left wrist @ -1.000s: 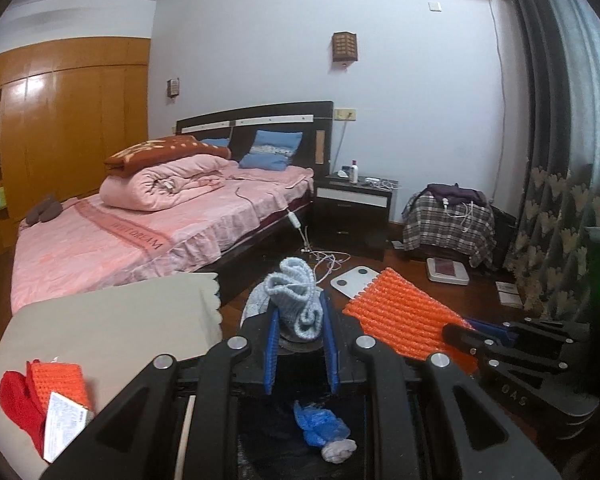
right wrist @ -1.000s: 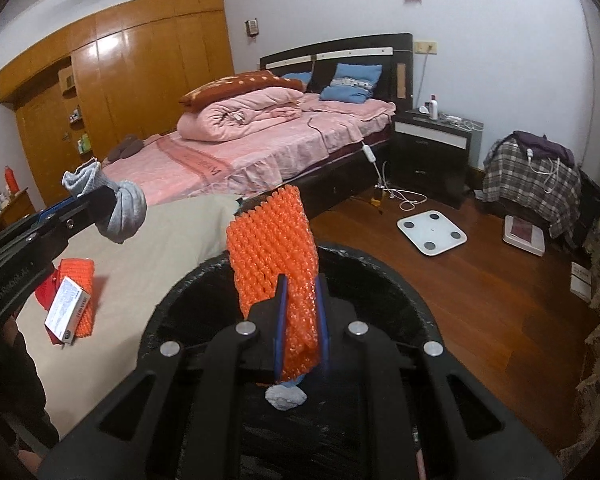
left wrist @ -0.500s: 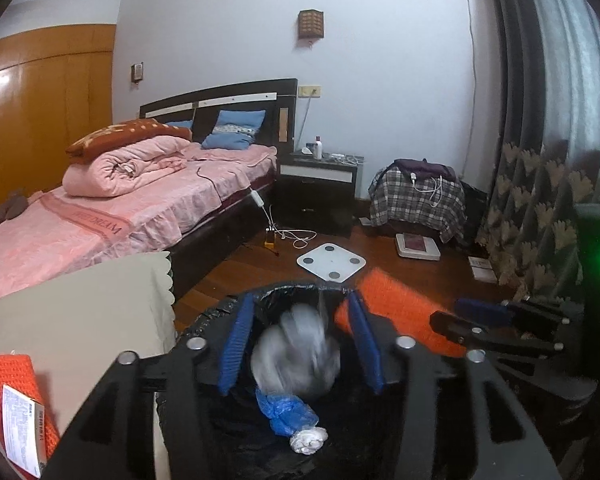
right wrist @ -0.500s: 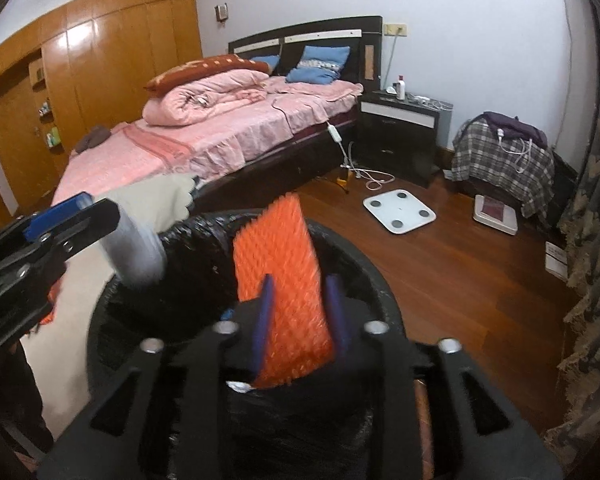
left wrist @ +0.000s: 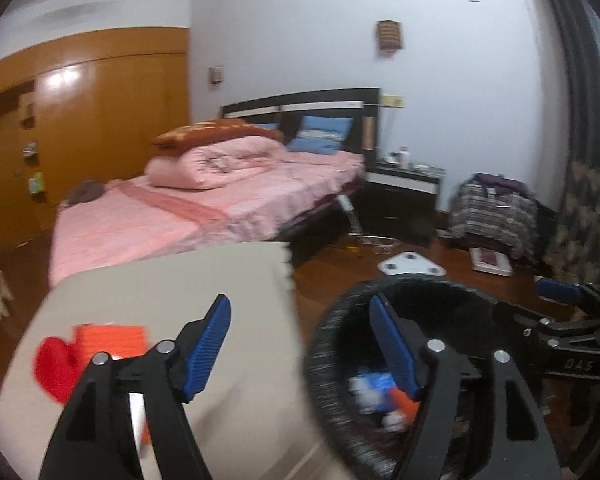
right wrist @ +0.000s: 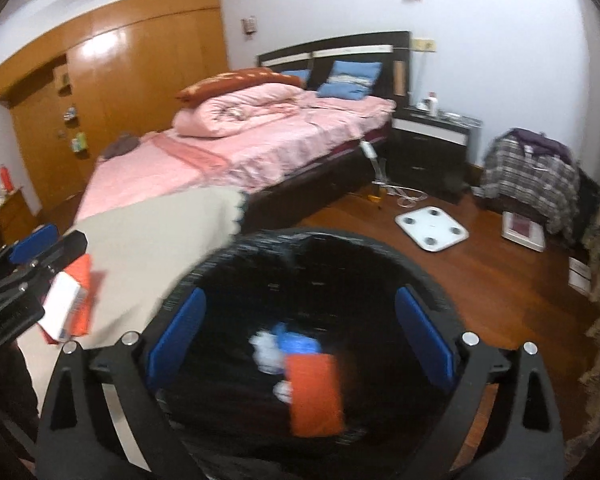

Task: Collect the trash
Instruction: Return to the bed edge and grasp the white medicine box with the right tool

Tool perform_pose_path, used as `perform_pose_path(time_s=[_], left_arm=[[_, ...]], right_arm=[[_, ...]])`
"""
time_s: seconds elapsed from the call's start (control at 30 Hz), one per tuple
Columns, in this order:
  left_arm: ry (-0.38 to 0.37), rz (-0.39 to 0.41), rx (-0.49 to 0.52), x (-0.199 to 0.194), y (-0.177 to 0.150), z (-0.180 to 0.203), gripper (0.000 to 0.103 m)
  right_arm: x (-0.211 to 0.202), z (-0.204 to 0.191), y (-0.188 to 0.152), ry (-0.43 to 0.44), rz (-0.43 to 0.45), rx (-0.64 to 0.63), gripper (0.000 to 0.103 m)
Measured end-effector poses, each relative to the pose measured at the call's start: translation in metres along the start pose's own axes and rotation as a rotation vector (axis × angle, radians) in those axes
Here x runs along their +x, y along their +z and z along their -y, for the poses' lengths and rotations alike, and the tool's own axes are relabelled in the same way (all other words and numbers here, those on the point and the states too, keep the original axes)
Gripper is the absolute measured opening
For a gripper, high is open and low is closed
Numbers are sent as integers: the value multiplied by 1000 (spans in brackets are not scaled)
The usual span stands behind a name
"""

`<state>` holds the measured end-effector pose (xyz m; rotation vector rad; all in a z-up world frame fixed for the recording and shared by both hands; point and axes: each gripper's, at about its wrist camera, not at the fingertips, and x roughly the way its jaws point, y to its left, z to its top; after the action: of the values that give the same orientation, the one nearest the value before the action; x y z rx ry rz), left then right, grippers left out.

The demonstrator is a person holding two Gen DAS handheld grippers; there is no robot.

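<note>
Blurred trash point(right wrist: 296, 354) inside the black bin point(right wrist: 432, 284) is unidentifiable.

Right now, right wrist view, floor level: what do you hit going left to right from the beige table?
beige table → black trash bin → white bathroom scale → flat white-framed item on the floor below the plaid-covered pile.

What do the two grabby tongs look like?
Both tongs are black plastic with flat, ribbed blue pads on the fingertips and round silver bolts at the joints. The left tongs show that up close, and so do the right tongs. Seen from the left camera, the right one's side carries pale raised letters, too blurred to read for sure.
</note>
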<state>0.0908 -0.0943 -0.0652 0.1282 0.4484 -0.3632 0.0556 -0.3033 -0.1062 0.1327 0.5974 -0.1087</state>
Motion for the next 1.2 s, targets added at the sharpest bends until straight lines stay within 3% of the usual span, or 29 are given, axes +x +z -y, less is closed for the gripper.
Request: perform_pose_path(time_s=[0.33,0.57,0.83,1.2], left_arm=[[254,-66,-82,-24,-48,-105,73],[369,-104,-140,-31,-73,-159,71],[425,-128,-195,-32,-94,-204,65],[492,-144,-245,-44,-112,-244,63]], right_arm=[[33,-108,6,188,-13,-95,94],[57,-166,-1,266,-58,-163,94],[85,-224,-12,320,-125,-207,94],[86,-293,-44,393,-193,-290,94]])
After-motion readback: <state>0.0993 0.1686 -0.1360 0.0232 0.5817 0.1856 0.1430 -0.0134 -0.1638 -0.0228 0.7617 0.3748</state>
